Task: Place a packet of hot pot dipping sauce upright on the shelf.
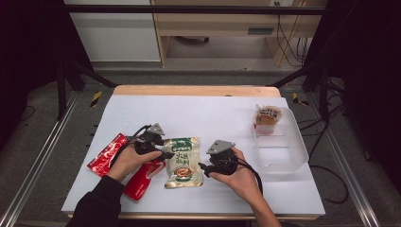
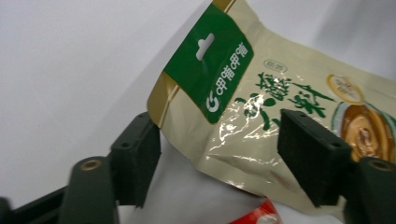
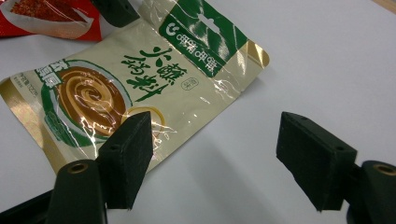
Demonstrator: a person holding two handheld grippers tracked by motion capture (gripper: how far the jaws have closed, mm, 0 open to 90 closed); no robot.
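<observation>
Beige sauce pouch [image 1: 183, 162] lies flat on the white table cover [image 1: 198, 113], near the front edge, roughly mid-width. It has a green header strip at the far end and a picture of a brown bowl at the near end.

Left gripper [image 1: 165, 154] sits at the pouch's left edge, up by the green header. In the left gripper view the pouch's edge [image 2: 243, 121] lies in the gap between the jaws: the right jaw sits over the printed face and the left jaw is just beside the pouch's gold-trimmed corner. I can't tell whether the left pad touches. There's a visible gap on that side, so it's not clamped; jaws apart around the pouch edge.

Right gripper [image 1: 202, 167] is just off the pouch's right edge, on the near half. In the right gripper view its jaws stand wide apart with nothing between them but bare cover. The left jaw overlaps the pouch's edge [image 3: 140, 79] in the picture; can't tell if it touches. Not gripping.

Red packet [image 1: 109, 152] lies left of the pouch, partly under the person's left hand [image 1: 127, 163]. A second red packet [image 1: 141, 182] lies near the pouch's lower left corner, close to the front edge.

Clear plastic bin [image 1: 279, 142] stands well to the right of the pouch. One small orange-labelled snack pack [image 1: 267, 116] is in its far end.
</observation>
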